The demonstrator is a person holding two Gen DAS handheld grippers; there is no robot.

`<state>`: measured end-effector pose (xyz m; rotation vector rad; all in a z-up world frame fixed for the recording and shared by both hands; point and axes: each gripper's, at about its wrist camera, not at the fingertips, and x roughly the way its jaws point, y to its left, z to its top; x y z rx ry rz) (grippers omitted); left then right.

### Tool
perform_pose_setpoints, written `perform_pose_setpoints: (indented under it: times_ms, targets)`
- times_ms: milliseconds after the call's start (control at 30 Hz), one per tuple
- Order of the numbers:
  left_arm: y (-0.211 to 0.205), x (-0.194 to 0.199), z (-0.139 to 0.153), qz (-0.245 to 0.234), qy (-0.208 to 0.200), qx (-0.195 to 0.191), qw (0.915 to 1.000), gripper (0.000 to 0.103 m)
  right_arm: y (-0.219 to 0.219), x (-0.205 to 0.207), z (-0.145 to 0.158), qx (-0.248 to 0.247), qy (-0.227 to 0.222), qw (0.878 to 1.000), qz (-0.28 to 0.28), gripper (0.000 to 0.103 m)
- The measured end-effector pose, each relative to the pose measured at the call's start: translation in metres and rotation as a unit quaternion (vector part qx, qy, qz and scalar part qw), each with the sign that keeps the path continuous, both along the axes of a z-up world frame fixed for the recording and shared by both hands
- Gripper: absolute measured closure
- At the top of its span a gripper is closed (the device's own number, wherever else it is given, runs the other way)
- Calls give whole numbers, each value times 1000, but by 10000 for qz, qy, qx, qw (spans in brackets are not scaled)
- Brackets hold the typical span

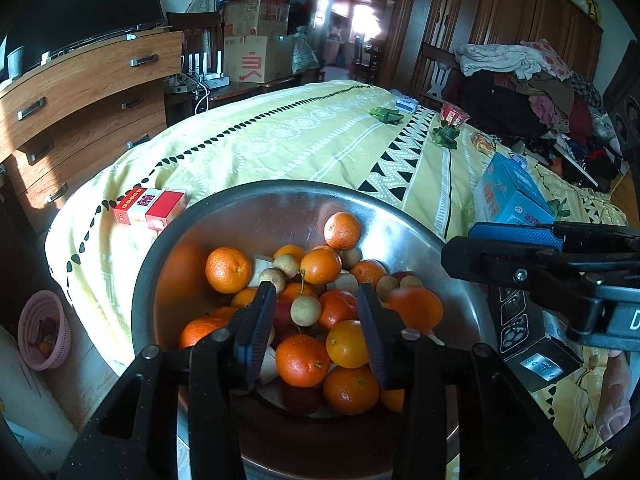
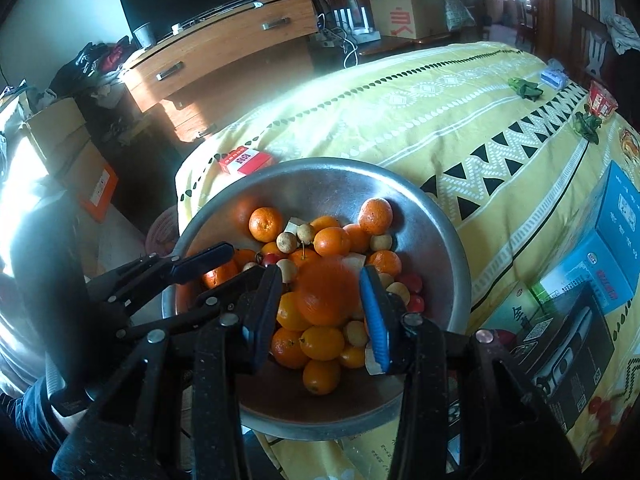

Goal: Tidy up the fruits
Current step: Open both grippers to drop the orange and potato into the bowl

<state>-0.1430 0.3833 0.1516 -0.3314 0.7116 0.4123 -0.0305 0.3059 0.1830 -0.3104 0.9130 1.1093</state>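
Observation:
A steel bowl (image 1: 280,208) (image 2: 424,216) on the yellow bedspread holds several tangerines (image 1: 228,269), small tan longans (image 1: 306,310) and red fruits (image 2: 412,282). My left gripper (image 1: 316,324) is open above the pile, with no fruit between its fingers. My right gripper (image 2: 326,300) is open above the bowl. A blurred tangerine (image 2: 326,294) (image 1: 416,307) sits between its fingers without touching the pads. The right gripper shows in the left wrist view (image 1: 500,248) at the bowl's right rim. The left gripper shows in the right wrist view (image 2: 208,258) at the left rim.
A red box (image 1: 150,208) lies behind the bowl. A blue box (image 1: 508,192) and a black box (image 2: 568,340) stand to the right. A pink basket (image 1: 42,330) sits on the floor at left. A wooden dresser (image 1: 80,92) stands beyond the bed.

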Motion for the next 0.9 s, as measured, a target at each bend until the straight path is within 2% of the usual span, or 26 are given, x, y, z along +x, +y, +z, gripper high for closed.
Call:
perform_pose_setpoints:
  times_ms: [100,200,267,300,500,667,900]
  targets:
    - [0,0,-1,38,31,11,10000,55,0,-2,1,9,-25,10000,0,62]
    - [1,-1,-3,120,93,44,9999,43,-2,-2,1,40,-11,10000,-24,57]
    - [3,-1,-4,197,138,43,9997,34,-6,-1,0,83,0,9999,-102,34]
    - [3,-1,-5,255,171,40,9995,29,-8,-1,0,110,9,9998,-137,31]
    - [4,0,-6,461,318,88,9984,12,-19,-4,6,216,-21,9996,-205,28]
    - [-1,3,-4,509,398,234,9976,9,-31,-9,13,328,-160,9991,-218,14]
    - [-11,7,-1,627,489,455,9958,4,-56,-10,14,414,-227,9983,-351,11]
